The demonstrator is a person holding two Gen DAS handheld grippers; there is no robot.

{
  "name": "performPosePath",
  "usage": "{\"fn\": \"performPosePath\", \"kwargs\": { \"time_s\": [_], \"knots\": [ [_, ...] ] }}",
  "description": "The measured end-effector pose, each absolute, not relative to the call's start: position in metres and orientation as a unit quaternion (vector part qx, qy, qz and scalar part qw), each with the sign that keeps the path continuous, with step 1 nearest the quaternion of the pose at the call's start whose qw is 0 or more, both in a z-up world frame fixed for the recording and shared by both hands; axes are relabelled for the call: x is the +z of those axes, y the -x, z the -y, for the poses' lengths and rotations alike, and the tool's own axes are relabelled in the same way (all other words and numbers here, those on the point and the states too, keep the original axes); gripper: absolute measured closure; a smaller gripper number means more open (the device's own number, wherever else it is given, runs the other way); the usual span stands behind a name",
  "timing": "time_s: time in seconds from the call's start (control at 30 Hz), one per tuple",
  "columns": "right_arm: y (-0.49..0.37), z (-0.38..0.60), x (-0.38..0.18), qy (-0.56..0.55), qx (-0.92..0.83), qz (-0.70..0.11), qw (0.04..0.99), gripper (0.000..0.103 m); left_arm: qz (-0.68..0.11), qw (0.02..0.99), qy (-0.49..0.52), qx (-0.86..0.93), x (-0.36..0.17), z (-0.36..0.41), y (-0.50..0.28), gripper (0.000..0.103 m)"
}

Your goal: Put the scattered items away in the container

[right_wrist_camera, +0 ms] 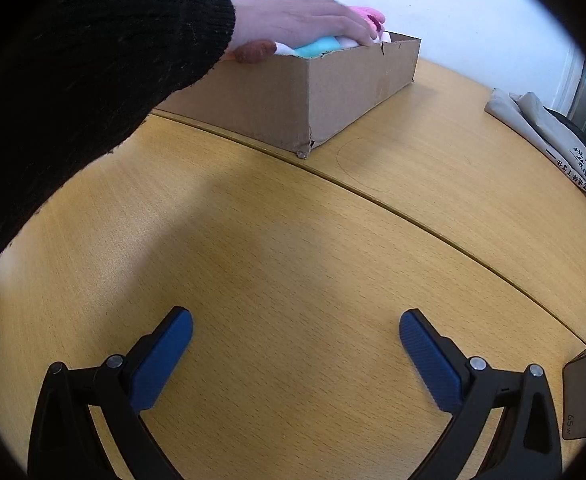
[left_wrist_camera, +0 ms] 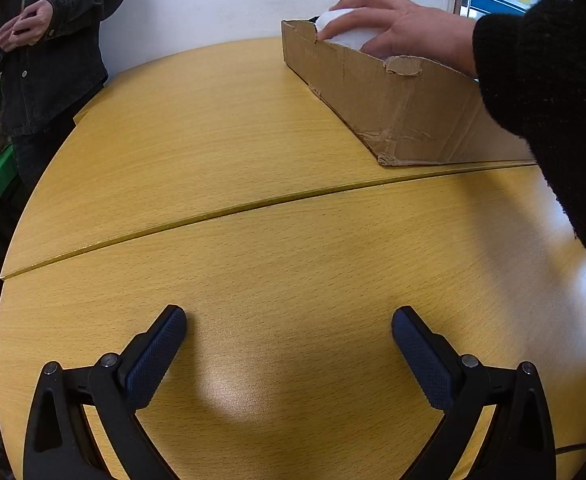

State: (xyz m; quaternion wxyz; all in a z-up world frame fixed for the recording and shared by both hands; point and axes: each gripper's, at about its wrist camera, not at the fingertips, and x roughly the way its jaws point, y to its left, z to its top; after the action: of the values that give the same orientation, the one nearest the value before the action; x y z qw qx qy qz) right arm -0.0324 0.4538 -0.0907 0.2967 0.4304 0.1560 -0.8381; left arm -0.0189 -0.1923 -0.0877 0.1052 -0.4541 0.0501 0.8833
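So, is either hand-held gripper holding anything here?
No. The left hand-held gripper and right hand-held gripper are both open and empty above the table.

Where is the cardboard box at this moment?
The cardboard box stands on the far half of the table, beyond its seam, upper right in the left view, with a hand reaching inside.
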Motion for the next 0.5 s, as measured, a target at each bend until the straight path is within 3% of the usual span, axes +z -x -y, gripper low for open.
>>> {"fn": "performPosePath", "kwargs": {
  "time_s": [0.5],
  "knots": [
    [0.0288, -0.4531, -0.0928, -0.429, -0.839, -0.157, 0.295, 0.0, -0.05, 0.106, 0.454, 0.883, -0.0887, 0.1917, 0.0182, 0.0]
  ]
}}
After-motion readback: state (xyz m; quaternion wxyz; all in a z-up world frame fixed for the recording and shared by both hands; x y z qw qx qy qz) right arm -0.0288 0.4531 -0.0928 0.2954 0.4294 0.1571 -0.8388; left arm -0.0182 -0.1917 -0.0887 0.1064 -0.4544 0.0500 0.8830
